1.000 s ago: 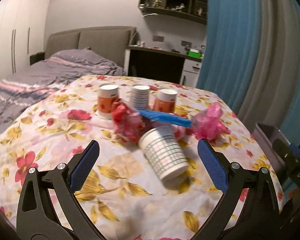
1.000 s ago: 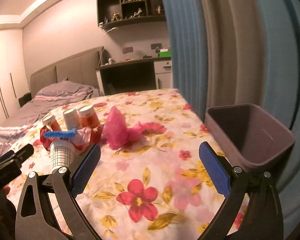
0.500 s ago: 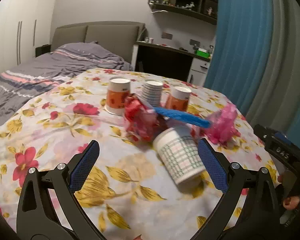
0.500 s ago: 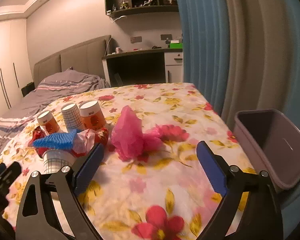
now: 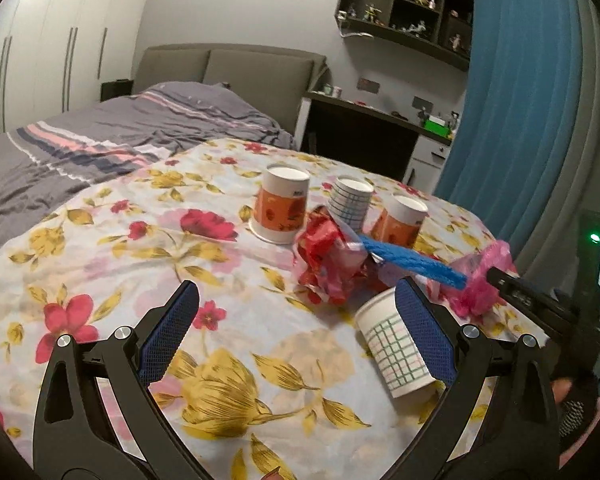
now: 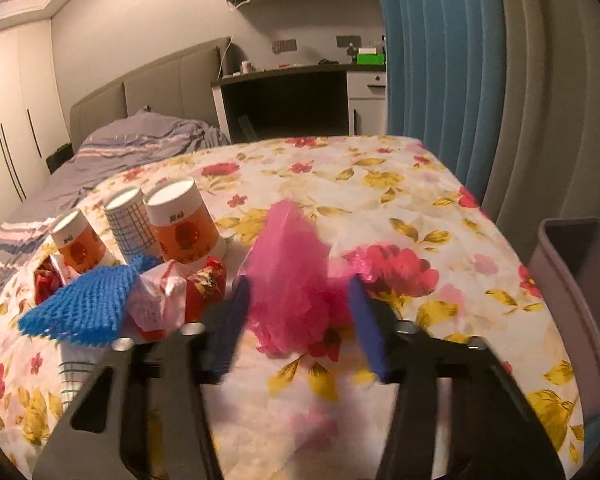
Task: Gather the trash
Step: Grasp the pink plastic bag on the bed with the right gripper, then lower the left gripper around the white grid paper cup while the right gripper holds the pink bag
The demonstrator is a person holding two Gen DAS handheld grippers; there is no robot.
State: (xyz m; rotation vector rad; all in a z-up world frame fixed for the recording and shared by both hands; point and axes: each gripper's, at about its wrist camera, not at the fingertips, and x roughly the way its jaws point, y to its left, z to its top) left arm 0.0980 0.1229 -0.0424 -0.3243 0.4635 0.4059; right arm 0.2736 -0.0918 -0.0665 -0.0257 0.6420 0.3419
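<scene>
A crumpled pink plastic bag [image 6: 288, 276] lies on the floral tablecloth, and my right gripper [image 6: 298, 320] stands open around its near side, fingers blurred and partly narrowed. The bag also shows in the left wrist view [image 5: 486, 280] with the right gripper's tip touching it. Left of it lie a red and white wrapper [image 5: 328, 260], a blue knitted cloth [image 6: 80, 308] and a checked paper cup on its side [image 5: 396, 352]. My left gripper [image 5: 296, 328] is open and empty above the cloth, its right finger beside the tipped cup.
Three upturned paper cups [image 5: 282, 208] stand in a row behind the trash. A grey bin [image 6: 580, 292] stands at the table's right edge. A bed lies to the left, blue and grey curtains to the right.
My right gripper has moved forward to the pink bag and its fingers have narrowed around it. My left gripper has shifted left, so the tipped cup now sits by its right finger.
</scene>
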